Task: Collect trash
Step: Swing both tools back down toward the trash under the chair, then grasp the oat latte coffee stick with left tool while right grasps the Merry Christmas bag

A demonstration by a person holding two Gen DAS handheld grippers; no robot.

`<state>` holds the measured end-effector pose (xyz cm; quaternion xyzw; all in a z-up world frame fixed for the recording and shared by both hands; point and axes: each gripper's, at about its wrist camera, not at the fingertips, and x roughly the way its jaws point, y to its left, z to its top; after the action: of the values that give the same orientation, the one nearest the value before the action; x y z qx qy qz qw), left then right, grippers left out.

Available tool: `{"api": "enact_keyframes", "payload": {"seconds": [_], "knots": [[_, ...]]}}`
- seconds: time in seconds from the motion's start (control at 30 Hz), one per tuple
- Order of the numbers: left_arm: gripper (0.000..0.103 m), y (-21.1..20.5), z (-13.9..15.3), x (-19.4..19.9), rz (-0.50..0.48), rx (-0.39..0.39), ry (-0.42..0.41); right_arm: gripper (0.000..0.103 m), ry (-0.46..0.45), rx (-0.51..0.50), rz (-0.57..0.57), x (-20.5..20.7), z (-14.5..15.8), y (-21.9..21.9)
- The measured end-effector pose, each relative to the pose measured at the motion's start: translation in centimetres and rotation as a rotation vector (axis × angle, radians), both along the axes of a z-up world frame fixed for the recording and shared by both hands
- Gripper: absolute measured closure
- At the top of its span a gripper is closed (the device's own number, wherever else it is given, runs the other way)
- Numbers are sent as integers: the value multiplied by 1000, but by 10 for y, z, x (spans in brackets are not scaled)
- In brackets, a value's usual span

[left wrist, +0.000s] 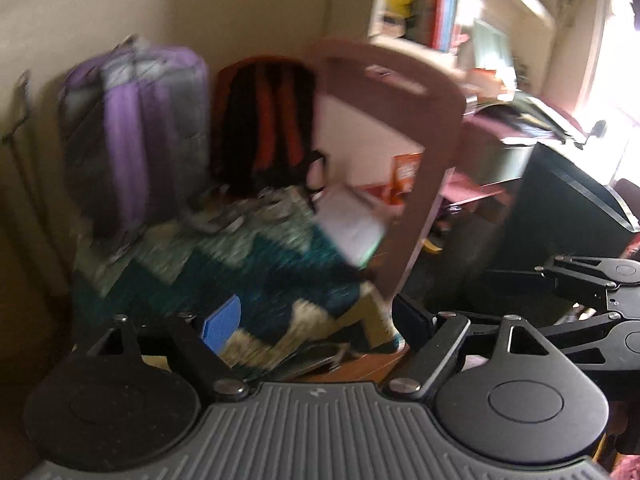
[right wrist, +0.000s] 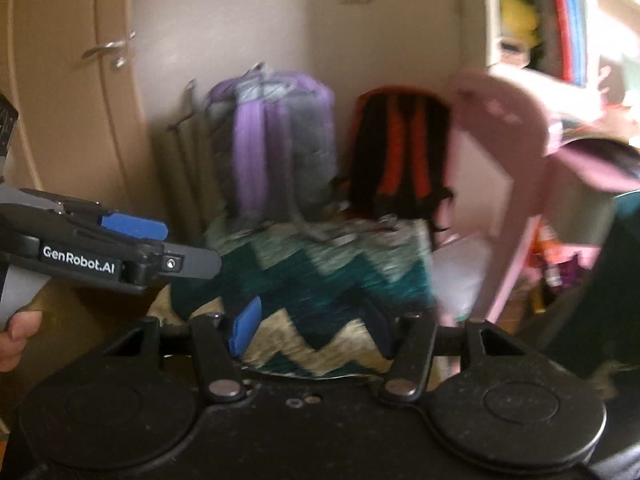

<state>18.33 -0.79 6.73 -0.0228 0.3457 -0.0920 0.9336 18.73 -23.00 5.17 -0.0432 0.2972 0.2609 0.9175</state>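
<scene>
Both views are blurred by motion. My left gripper (left wrist: 316, 320) is open and empty above a teal and cream zigzag rug (left wrist: 256, 264). A white sheet of paper (left wrist: 352, 224) lies at the rug's far right edge beside a pink chair (left wrist: 424, 120). My right gripper (right wrist: 312, 328) is open and empty over the same rug (right wrist: 320, 280). The left gripper also shows at the left of the right wrist view (right wrist: 132, 240), and the right gripper's side shows at the right of the left wrist view (left wrist: 592, 280). No trash is clearly held.
A purple and grey backpack (left wrist: 136, 128) and a black and orange backpack (left wrist: 268, 120) lean on the wall behind the rug. A black bin (left wrist: 560, 208) stands right. A cluttered desk (left wrist: 516, 120) and shelves (left wrist: 432, 4) are behind the chair. A cupboard door (right wrist: 80, 80) is at left.
</scene>
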Motion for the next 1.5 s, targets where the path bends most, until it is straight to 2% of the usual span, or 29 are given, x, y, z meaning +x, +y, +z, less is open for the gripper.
{"api": "enact_keyframes", "payload": {"seconds": [0.1,0.17,0.23,0.3,0.43,0.53,0.7,0.83,1.03,1.13,1.3,1.5], "knots": [[18,29,-30,6,37,-4,23,45,56,4,42,14,-32,27],[7,50,-52,12,63,-13,43,45,86,-9,64,21,-54,44],[0,71,-74,17,93,-27,58,45,119,-16,98,29,-77,60],[0,89,-97,24,112,-28,69,44,146,-33,113,37,-101,75],[0,120,-147,39,131,22,129,43,201,-78,127,56,-150,101],[0,143,-189,49,111,44,181,43,252,-109,133,71,-194,120],[0,170,-259,58,21,102,257,43,355,-155,169,99,-265,146],[0,182,-314,66,-54,146,320,43,386,-215,194,116,-320,167],[0,200,-401,71,-75,129,447,43,488,-249,189,146,-403,189],[0,199,-438,60,-105,156,471,44,521,-311,213,153,-443,200],[0,199,-502,51,-142,198,541,44,535,-420,275,160,-494,215],[1,201,-563,49,-194,244,613,45,523,-467,358,169,-533,233]]}}
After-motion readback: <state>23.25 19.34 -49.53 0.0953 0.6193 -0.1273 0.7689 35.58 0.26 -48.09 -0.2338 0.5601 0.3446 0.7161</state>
